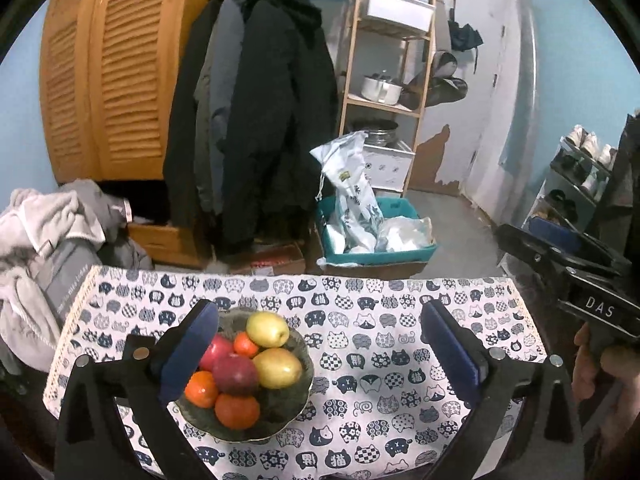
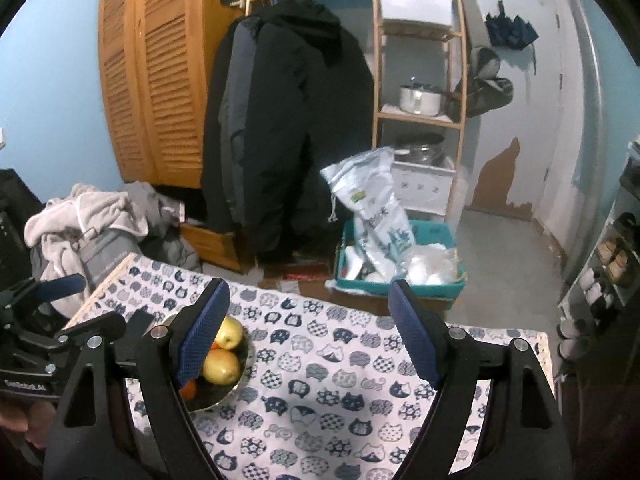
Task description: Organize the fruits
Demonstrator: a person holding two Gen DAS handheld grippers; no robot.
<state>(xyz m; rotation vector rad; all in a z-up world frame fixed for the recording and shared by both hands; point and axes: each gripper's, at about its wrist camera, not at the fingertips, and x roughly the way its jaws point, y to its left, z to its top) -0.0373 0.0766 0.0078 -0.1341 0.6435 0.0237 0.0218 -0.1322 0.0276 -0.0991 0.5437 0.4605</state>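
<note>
The bowl (image 1: 244,376) sat at lower centre-left of the left wrist view on the cat-print cloth (image 1: 380,360), holding two pears (image 1: 276,350), two apples (image 1: 234,372) and three oranges (image 1: 236,410). Both the left gripper (image 1: 320,356) and the right gripper (image 2: 310,334) were spread wide, holding nothing. A teal bin (image 1: 380,254) behind held bags.

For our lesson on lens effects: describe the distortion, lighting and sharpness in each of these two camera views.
Left wrist view: fisheye bends the wardrobe and the black corners vignette; the fruit bowl is sharp and evenly lit. Right wrist view: same curvature, softer background, and a bright patch on the tablecloth with darker shadow nearer the bowl.
</note>
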